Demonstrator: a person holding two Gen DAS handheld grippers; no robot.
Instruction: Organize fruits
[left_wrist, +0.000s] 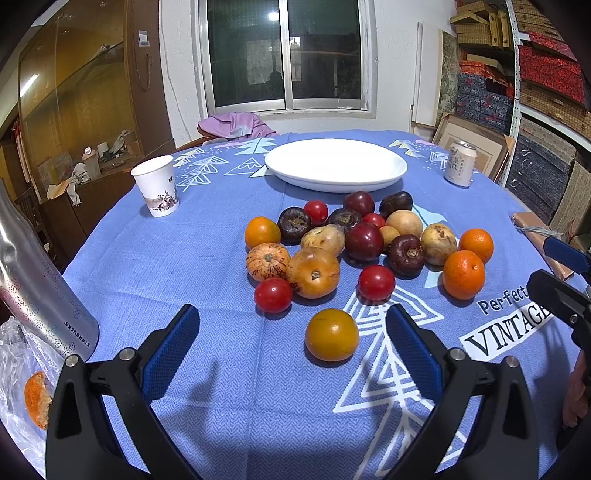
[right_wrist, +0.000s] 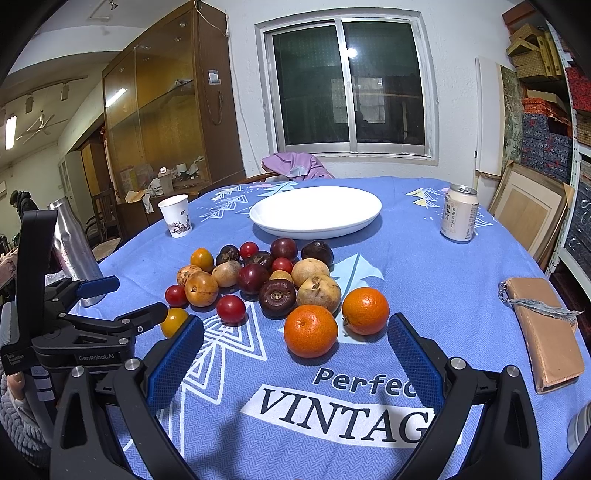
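**Both grippers wide, fruit loose on the cloth**

Jaws stand wide apart on both grippers, and neither holds anything. From its own wrist camera the left gripper (left_wrist: 291, 347) hangs low over the blue tablecloth (left_wrist: 207, 258), and a yellow-orange tomato (left_wrist: 331, 334) lies on the cloth just ahead, between the lines of the two blue pads but touching neither. From the right wrist camera the right gripper (right_wrist: 295, 354) sits over the printed lettering on the cloth, with an orange mandarin (right_wrist: 311, 331) just ahead of the gap between its fingers and a second mandarin (right_wrist: 365, 311) just beside that one, to its right.

Beyond these the fruit pile (left_wrist: 354, 240) lies in a loose cluster near the middle of the table: red tomatoes, dark purple round fruits, pale brown ones, speckled orange ones and small oranges, many touching their neighbours. A red tomato (left_wrist: 376, 283) sits on the near edge of the cluster, apart from the yellow-orange tomato.

Behind the pile stands a white plate (left_wrist: 336, 164), with no fruit on it. A paper cup (left_wrist: 157, 186) stands upright to the left of the plate, and a drink can (left_wrist: 460, 162) upright to its right. A silver bottle (left_wrist: 40, 280) rises at the left edge, and a tan pouch (right_wrist: 546, 332) lies flat at the right.
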